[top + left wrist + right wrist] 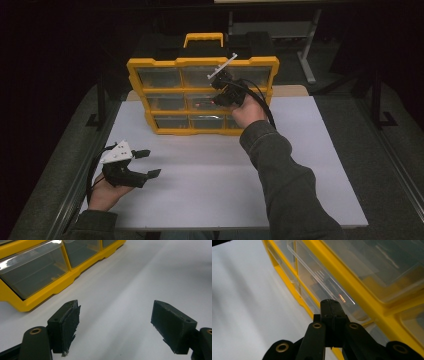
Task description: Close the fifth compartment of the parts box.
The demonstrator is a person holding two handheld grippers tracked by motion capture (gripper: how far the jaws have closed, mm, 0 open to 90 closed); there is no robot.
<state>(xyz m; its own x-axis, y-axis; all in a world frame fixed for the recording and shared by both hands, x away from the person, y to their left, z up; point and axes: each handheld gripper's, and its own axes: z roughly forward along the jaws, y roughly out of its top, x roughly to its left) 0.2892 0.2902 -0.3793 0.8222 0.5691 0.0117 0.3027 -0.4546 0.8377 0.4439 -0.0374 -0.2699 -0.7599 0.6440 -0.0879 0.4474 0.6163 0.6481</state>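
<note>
Yellow plastic framed the drawer organiser (202,95), a cabinet with a carry handle on top and three rows of clear, see-through drawers, which stood upright at the far middle of the white tabletop (210,170). The right gripper (224,90) was raised against the cabinet's front on its right side, and in the right gripper view its jaws were pressed together with the tips (332,302) just at the clear lip of a drawer (322,285) in the middle row; whether the lip was actually pinched between them or only touched could not be told. That drawer looked at most barely pulled out, and the others appeared closed, so the work seemed to be at its start: a drawer had been reached, but opening it, and whatever was to go in or come out of it, was likely left to do. The left gripper (142,164) lay low over the near left of the tabletop, well apart from the cabinet, its jaws spread wide with nothing between the pads (71,325).
</note>
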